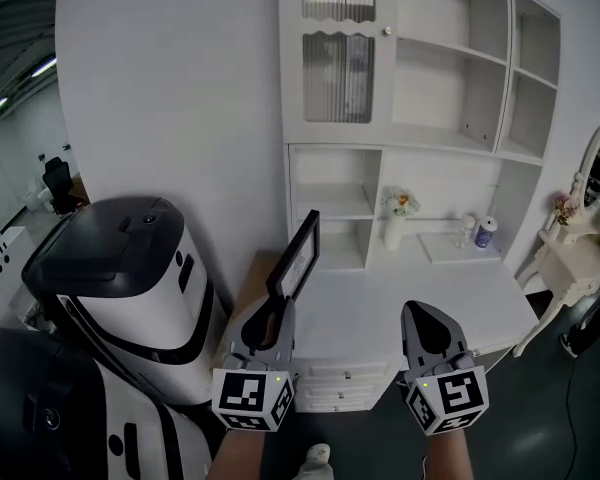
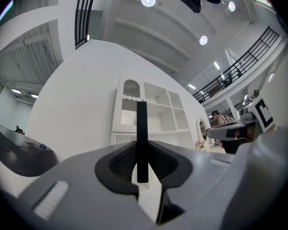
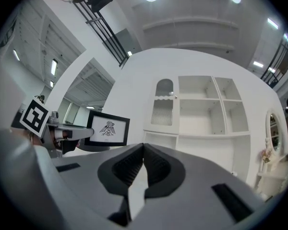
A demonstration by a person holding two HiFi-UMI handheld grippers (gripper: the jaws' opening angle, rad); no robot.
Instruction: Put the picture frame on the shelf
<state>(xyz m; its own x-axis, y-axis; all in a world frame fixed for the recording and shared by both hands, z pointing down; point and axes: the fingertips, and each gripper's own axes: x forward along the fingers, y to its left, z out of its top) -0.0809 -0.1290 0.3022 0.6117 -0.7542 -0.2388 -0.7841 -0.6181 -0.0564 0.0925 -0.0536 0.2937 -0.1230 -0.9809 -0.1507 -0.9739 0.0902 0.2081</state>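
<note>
My left gripper [image 1: 276,308] is shut on the lower edge of a black picture frame [image 1: 298,256], which stands upright and edge-on above the desk's left end. In the left gripper view the frame [image 2: 141,133] rises as a thin black bar between the jaws. From the right gripper view the frame [image 3: 109,130] shows a white sheet with a black bird drawing. My right gripper [image 1: 426,316] hovers over the desk front, shut with nothing in it; its jaws meet in its own view [image 3: 143,146]. The white shelf unit [image 1: 435,88] stands ahead against the wall, with several bare compartments.
A white desk [image 1: 450,293] with drawers sits under the shelves. On its back ledge stand a vase of flowers [image 1: 395,223] and a small bottle [image 1: 486,233]. A large white and black machine [image 1: 130,278] fills the left. A vanity with an oval mirror [image 1: 585,203] stands at the right.
</note>
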